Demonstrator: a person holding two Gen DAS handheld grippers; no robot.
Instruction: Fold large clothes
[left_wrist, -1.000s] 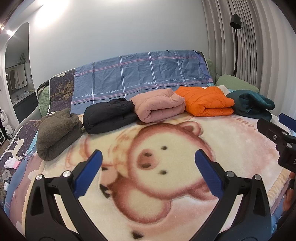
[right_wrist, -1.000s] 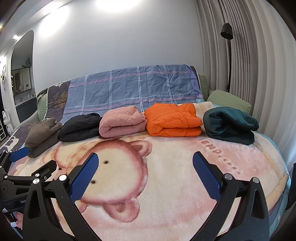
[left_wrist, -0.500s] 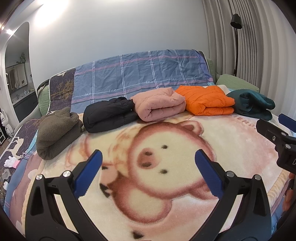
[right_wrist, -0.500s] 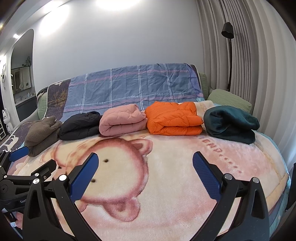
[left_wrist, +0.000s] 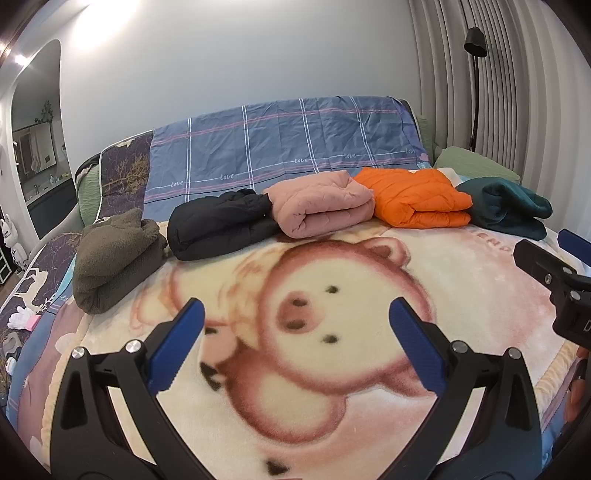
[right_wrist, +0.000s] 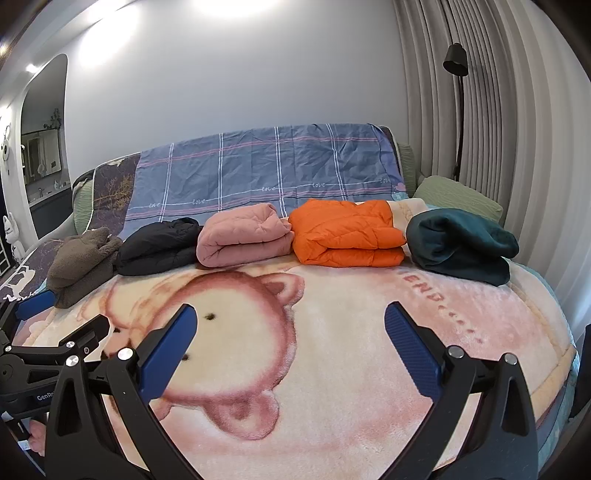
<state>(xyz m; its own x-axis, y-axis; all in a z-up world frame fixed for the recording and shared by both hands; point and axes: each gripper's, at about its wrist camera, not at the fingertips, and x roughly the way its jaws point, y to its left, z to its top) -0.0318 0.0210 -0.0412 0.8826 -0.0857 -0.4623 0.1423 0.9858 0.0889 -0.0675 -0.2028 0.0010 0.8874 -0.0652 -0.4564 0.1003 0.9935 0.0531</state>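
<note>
Several folded garments lie in a row at the far side of the bear-print blanket (left_wrist: 369, 295): a brown fleece (left_wrist: 110, 254), a black jacket (left_wrist: 218, 229), a pink quilted one (left_wrist: 321, 206), an orange puffer (left_wrist: 413, 199) and a dark teal fleece (left_wrist: 506, 206). They also show in the right wrist view: brown (right_wrist: 77, 262), black (right_wrist: 155, 243), pink (right_wrist: 240, 236), orange (right_wrist: 343, 232), teal (right_wrist: 461, 243). My left gripper (left_wrist: 295, 314) is open and empty above the blanket's near part. My right gripper (right_wrist: 288, 321) is open and empty beside it.
A blue plaid sheet (left_wrist: 280, 147) covers the headboard behind the row. A green pillow (left_wrist: 476, 168) lies at the back right. A black floor lamp (right_wrist: 458, 110) stands by the curtain. Small items (left_wrist: 22, 321) lie at the bed's left edge.
Both views have shifted very slightly; the garments sit a touch lower in the frames. Both grippers stay open and empty.
</note>
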